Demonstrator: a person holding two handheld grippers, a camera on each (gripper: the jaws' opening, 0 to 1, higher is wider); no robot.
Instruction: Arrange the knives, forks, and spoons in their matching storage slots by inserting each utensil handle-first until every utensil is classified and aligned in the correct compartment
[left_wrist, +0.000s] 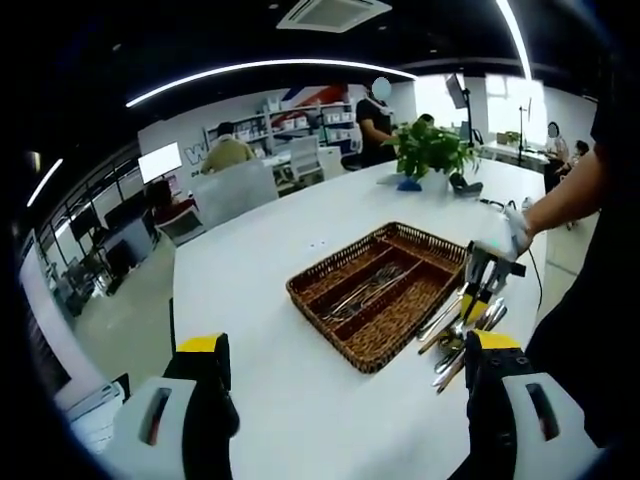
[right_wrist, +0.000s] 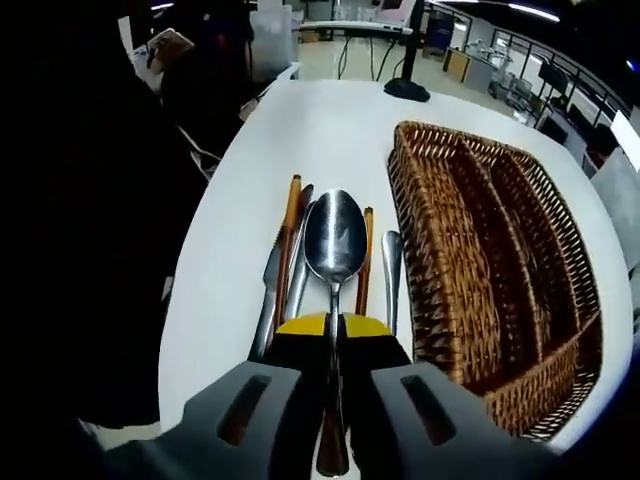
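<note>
A brown wicker tray (left_wrist: 300, 290) with long slots lies on the white table (left_wrist: 260, 260), and several metal utensils (left_wrist: 365, 290) lie in one of its slots. Loose knives, forks and spoons (left_wrist: 450, 340) are piled beside its right side. My left gripper (left_wrist: 350, 343) hangs open above the table's near edge, holding nothing. My right gripper (right_wrist: 333, 325) is shut on the handle of a steel spoon (right_wrist: 335, 240), bowl pointing forward, above the loose utensils (right_wrist: 285, 260) just left of the wicker tray (right_wrist: 400, 200). In the left gripper view the right gripper (left_wrist: 485, 275) sits over the pile.
A potted plant (left_wrist: 432, 150) and a dark cable lie at the table's far end. A black stand base (right_wrist: 405, 90) sits beyond the tray. People sit and stand at desks in the background. The person's sleeve (right_wrist: 110, 230) darkens the left side.
</note>
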